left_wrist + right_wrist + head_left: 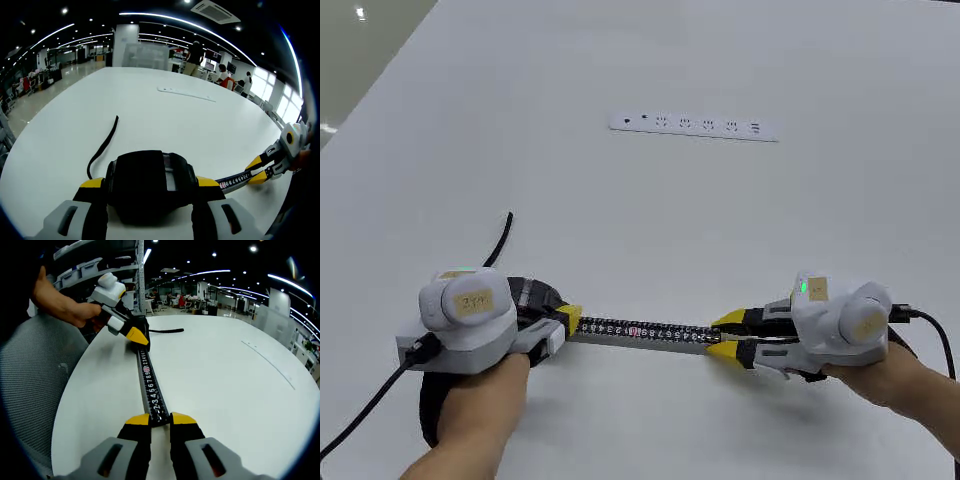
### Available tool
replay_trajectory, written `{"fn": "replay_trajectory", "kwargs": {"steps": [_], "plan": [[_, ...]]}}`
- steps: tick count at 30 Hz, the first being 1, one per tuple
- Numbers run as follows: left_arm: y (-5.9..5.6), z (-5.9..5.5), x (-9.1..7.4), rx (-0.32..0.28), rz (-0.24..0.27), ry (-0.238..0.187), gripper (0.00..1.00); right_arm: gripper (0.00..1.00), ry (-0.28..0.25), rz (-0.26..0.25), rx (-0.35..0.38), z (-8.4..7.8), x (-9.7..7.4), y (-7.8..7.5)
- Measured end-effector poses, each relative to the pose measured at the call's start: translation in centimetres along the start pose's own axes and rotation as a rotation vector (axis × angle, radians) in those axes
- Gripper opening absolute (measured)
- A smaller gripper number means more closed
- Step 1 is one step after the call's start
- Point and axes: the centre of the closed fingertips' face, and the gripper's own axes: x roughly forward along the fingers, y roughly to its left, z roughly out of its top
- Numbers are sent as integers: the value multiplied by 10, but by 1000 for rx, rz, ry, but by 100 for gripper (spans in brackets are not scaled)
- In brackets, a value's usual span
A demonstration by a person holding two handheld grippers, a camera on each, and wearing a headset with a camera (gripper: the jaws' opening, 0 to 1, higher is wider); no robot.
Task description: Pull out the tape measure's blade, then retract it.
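A black tape measure case [149, 182] sits between the yellow-tipped jaws of my left gripper [567, 322], which is shut on it at the table's near left. Its black blade [642, 331] with white numbers runs rightward, low over the white table. My right gripper [724, 335] is shut on the blade's free end. In the right gripper view the blade [150, 387] runs from the right gripper [159, 418] to the left gripper [135, 333] and the case. The case's black wrist strap [103, 145] lies on the table beyond it.
A white power strip [692, 126] lies flat at the far middle of the white table [650, 210]. Black cables trail from both grippers toward the near edge. In the right gripper view a grey mesh chair [35, 385] stands beside the table's edge.
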Motion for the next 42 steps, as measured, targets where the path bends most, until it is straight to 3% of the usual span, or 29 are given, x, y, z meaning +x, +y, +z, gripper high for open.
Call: {"fn": "replay_trajectory", "kwargs": {"steps": [42], "plan": [[0,-2,0,-17,-11,12,66,12,-43,39,-12,35,47,13]]}}
